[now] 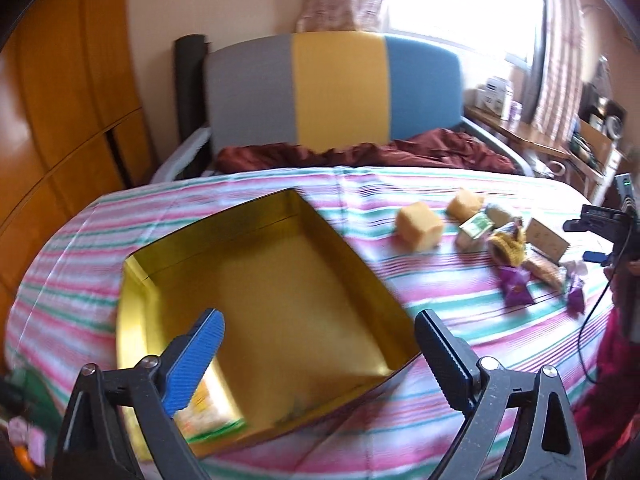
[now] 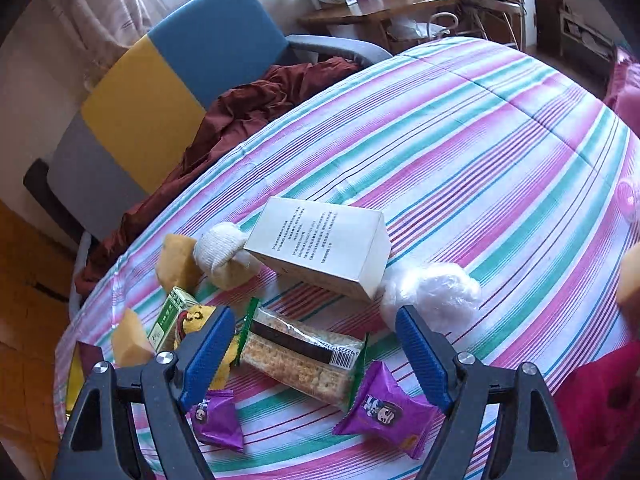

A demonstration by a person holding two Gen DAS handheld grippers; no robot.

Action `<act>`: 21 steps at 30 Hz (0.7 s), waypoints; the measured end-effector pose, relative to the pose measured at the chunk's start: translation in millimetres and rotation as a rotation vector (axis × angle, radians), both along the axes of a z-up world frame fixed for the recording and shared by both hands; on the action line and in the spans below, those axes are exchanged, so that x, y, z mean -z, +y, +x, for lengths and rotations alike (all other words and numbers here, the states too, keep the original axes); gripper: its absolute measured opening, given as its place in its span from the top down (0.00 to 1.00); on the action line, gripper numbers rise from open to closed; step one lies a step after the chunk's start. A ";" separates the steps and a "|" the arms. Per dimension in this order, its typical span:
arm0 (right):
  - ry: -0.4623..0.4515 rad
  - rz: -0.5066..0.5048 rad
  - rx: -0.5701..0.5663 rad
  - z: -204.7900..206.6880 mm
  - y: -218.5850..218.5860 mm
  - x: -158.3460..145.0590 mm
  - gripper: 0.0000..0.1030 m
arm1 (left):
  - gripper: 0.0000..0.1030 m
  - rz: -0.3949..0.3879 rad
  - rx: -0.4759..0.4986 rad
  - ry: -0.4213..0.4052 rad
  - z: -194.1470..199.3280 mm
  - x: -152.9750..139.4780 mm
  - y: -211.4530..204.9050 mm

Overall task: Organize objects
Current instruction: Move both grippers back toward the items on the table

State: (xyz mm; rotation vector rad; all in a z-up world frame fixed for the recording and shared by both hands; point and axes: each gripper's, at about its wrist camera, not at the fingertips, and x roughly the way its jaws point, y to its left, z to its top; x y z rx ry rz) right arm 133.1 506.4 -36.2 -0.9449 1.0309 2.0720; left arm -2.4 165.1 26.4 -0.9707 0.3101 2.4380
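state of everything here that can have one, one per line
gold tin: lid off, one packet in its near corner
left claw: open, empty, over the tin
right claw: open, empty, above the wafer pack
wafer pack: sealed, lying flat
white box: closed, on its side
purple packets: sealed, on the bedspread

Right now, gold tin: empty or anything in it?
Not empty. The gold tin lies open, mostly bare inside, with one green-edged packet in its near corner, partly hidden by the left gripper.
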 end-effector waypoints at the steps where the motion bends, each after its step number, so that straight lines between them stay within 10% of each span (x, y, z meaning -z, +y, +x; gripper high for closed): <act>1: 0.004 -0.001 0.002 1.3 0.7 -0.8 0.19 | 0.06 -0.001 0.022 -0.015 -4.3 -1.4 13.2; 10: 0.037 -0.036 -0.096 -10.9 -11.3 -0.8 0.19 | 0.04 -0.021 0.122 -0.124 -48.3 7.0 117.5; 21: 0.053 -0.079 -0.170 -19.9 -16.0 4.5 0.18 | 0.03 -0.032 0.015 -0.351 -130.6 65.5 197.6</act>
